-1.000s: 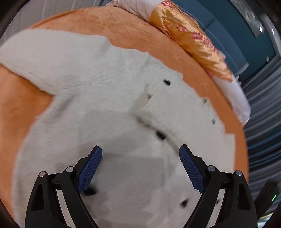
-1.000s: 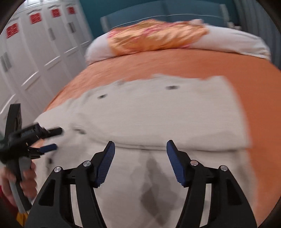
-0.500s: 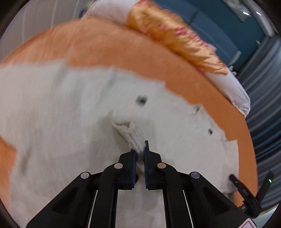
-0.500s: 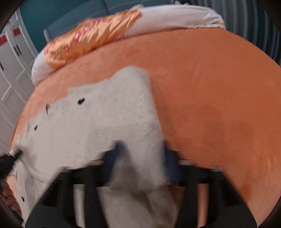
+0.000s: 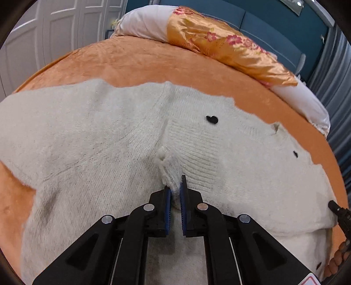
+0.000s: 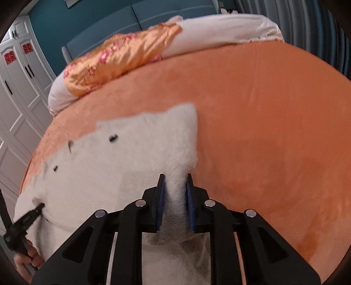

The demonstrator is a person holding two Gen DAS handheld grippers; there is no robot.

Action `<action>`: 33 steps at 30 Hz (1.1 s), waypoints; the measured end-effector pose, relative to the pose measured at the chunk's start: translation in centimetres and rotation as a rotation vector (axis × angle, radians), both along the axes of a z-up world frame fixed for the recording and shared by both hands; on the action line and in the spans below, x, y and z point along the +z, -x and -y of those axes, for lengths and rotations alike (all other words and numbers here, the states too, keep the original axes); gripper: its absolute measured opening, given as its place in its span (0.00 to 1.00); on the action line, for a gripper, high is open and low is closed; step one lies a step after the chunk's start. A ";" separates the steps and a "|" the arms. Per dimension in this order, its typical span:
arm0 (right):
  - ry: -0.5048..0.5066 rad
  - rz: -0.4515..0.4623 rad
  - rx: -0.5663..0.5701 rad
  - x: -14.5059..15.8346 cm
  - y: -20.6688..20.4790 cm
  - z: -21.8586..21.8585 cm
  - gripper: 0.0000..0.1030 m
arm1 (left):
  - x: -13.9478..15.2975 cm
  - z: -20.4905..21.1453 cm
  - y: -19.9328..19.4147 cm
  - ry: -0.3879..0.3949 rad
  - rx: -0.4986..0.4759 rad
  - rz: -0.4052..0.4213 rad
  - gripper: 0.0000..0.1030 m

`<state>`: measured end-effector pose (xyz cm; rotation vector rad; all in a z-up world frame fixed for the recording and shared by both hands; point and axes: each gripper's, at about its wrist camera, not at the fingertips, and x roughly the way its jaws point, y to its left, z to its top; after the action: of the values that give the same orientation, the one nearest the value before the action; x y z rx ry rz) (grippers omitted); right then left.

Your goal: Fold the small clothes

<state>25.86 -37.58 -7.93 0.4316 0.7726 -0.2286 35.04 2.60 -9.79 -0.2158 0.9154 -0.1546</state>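
A fuzzy white cardigan [image 5: 92, 140] with small black buttons [image 5: 212, 119] lies spread on the orange bed cover [image 5: 122, 63]. My left gripper [image 5: 175, 186] is shut on a bunched fold of the cardigan near its ribbed button band. In the right wrist view the cardigan [image 6: 131, 157] fills the lower left. My right gripper [image 6: 175, 184] is shut on the cardigan's right edge, with thick knit pinched between the blue pads [image 6: 162, 195]. Each gripper shows at the edge of the other's view [image 5: 339, 213] [image 6: 24, 221].
White pillows with an orange floral satin cover [image 5: 228, 43] lie at the head of the bed against a teal headboard [image 6: 140, 13]. White wardrobe doors [image 6: 19, 87] stand to the left. Bare orange cover [image 6: 274, 131] stretches to the right of the cardigan.
Both grippers were open over the cardigan a second ago. The left one closed on a fold by the button band, then the right one closed on the right edge.
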 end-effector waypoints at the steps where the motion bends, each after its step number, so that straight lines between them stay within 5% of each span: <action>1: 0.025 0.022 -0.023 0.9 0.3 0.0 0.20 | -0.1 0.0 0.0 0.003 0.002 0.001 0.07; 2: 0.035 0.046 -0.047 1.6 0.4 0.1 0.22 | -0.4 -0.2 0.0 0.006 0.004 0.002 0.08; 4: 0.027 0.074 -0.060 2.6 -0.5 0.6 0.56 | -0.6 -0.1 0.2 0.018 0.009 0.015 0.10; 6: 0.036 0.036 -0.042 2.4 -3.0 0.8 0.68 | -1.0 -0.3 0.4 0.020 0.009 0.030 0.10; 8: 0.055 -0.068 -0.031 0.0 -5.8 0.9 0.67 | -1.0 0.1 0.4 0.012 0.009 0.038 0.10; 10: 0.046 -0.177 -0.017 -2.5 -8.6 1.2 0.25 | -0.9 0.3 0.5 -0.001 0.008 0.042 0.11; 13: 0.001 -0.028 -0.053 0.0 -7.1 1.8 0.12 | -0.9 0.6 0.5 -0.018 0.007 0.050 0.11; 15: -0.003 0.046 -0.099 0.7 -6.1 2.5 0.12 | -1.1 0.7 0.6 -0.028 0.005 0.055 0.11; 18: 0.028 -0.166 -0.062 -4.0 -8.2 2.6 0.13 | -1.1 1.0 0.6 -0.047 0.005 0.060 0.11; 26: 0.143 0.060 -0.010 3.6 -1.7 -3.5 0.18 | -1.1 1.4 0.7 -0.085 0.005 0.068 0.11; 30: 0.239 -0.018 0.017 1.6 0.5 -5.3 0.52 | -1.1 1.6 0.7 -0.103 0.005 0.071 0.12; 33: 0.260 -0.080 -0.015 -0.1 2.8 -4.1 0.57 | -1.1 1.6 0.7 -0.110 0.005 0.073 0.12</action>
<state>23.10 -33.45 -8.05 0.1833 0.8061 -0.3576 34.34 0.98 -10.89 -0.1099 0.8486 -0.1066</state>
